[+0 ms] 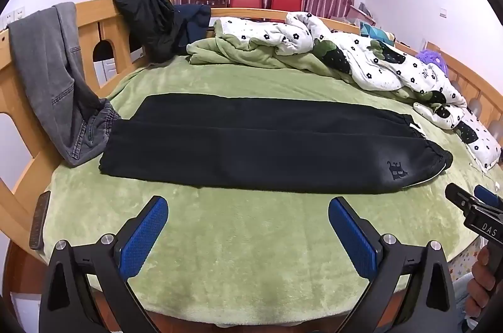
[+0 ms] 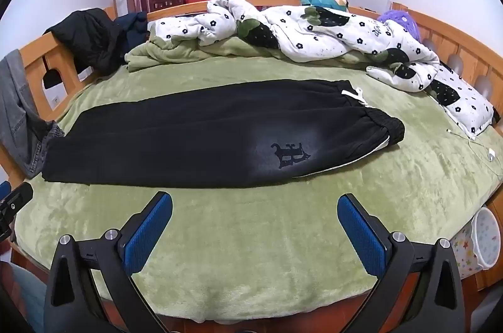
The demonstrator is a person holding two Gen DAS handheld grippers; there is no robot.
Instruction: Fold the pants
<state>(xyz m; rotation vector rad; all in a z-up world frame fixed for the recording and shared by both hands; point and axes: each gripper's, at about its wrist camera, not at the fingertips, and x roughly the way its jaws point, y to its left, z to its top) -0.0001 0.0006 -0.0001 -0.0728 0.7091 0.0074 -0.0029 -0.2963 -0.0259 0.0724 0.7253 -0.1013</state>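
Note:
Black pants lie flat across the green blanket, one leg folded over the other, leg ends at the left and elastic waistband with a white drawstring at the right. A dark logo shows near the waist. My left gripper hovers open over bare blanket in front of the pants' near edge, its blue pads wide apart. My right gripper is likewise open and empty, short of the pants near the logo; its tip also shows in the left wrist view.
Grey jeans hang over the wooden bed rail at the left, touching the pants' leg ends. A black jacket drapes the rail farther back. A rumpled flowered quilt fills the far side. A white charging cable lies at the right.

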